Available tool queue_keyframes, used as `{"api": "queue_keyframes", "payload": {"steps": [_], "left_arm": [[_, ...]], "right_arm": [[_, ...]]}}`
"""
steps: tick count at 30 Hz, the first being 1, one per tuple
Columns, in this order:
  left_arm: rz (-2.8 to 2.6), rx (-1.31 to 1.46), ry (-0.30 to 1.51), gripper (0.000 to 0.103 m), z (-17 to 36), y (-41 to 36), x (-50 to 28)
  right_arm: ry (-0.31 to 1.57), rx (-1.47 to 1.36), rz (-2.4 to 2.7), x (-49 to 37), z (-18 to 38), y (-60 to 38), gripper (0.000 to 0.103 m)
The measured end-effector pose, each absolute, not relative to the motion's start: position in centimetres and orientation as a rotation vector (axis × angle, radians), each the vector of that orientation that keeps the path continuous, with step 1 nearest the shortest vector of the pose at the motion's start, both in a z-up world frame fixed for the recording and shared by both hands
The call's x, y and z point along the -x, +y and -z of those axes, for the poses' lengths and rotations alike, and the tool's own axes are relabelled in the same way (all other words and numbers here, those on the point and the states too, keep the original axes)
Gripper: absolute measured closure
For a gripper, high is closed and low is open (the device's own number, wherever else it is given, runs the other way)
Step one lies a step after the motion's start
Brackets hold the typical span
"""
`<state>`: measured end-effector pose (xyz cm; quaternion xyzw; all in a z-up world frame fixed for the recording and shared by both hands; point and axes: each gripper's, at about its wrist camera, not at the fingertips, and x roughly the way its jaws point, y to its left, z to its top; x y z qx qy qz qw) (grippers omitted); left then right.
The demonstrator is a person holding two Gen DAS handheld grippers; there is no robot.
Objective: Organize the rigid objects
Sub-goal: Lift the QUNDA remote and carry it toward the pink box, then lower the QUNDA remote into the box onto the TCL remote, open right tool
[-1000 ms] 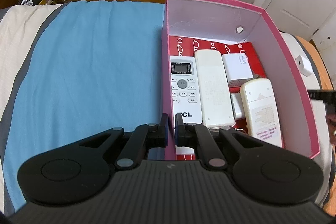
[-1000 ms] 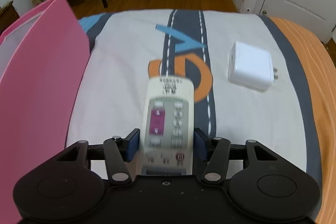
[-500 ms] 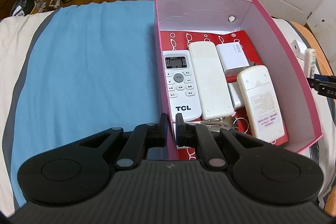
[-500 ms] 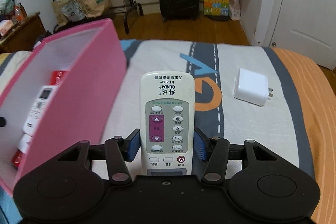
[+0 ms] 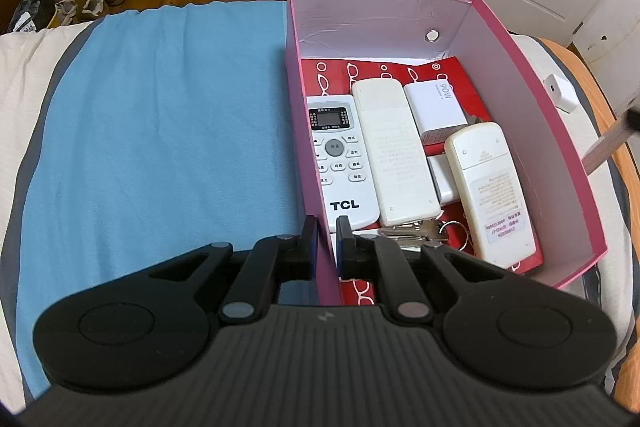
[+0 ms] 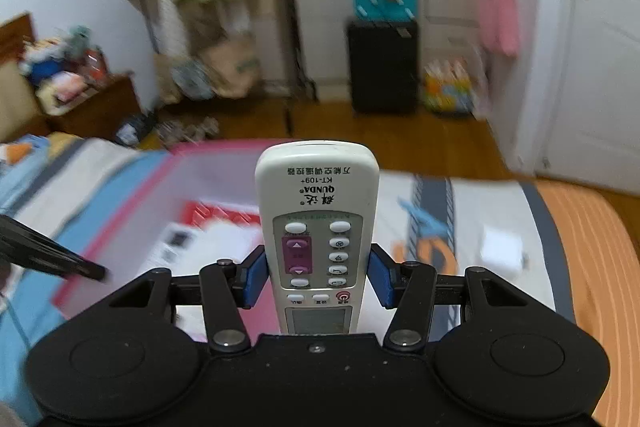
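Left claw [image 5: 323, 241] clamped on pink box [image 5: 552, 131] near wall, TCL remote [image 5: 344, 163] just ahead inside. Right claw [image 6: 316, 277] grips QUNDA remote [image 6: 318, 227], box beyond it to the left.

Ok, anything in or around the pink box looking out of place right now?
One white charger lies on the bed outside the pink box, unlike the remotes and chargers packed inside. The left gripper clamps the box wall; the right gripper holds a QUNDA remote.

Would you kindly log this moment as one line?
left gripper: clamps pink box wall | right gripper: holds remote
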<state>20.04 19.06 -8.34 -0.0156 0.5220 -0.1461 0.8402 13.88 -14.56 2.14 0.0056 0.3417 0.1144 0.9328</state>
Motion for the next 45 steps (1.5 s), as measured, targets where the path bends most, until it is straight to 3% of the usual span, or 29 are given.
{"api": "queue_keyframes", "payload": {"steps": [8, 18, 24, 32, 45], "left_arm": [[0.303, 0.036, 1.101, 0.095, 8.3, 19.0, -19.9], [0.307, 0.052, 1.098, 0.095, 8.2, 19.3, -19.8], [0.310, 0.048, 1.094, 0.095, 8.3, 19.3, -19.8], [0.321, 0.060, 1.096, 0.095, 8.3, 19.5, -19.9], [0.309, 0.059, 1.086, 0.094, 7.9, 19.5, -19.7]], "right_arm": [[0.676, -0.089, -0.495, -15.4, -5.8, -9.5, 0.045], [1.084, -0.319, -0.529, -23.3, 3.1, -3.3, 0.045], [1.172, -0.453, -0.466, -24.3, 7.1, -2.4, 0.045], [1.112, -0.417, -0.405, -24.2, 8.3, -2.0, 0.044], [0.801, -0.238, -0.364, -18.1, -2.0, -9.0, 0.041]]}}
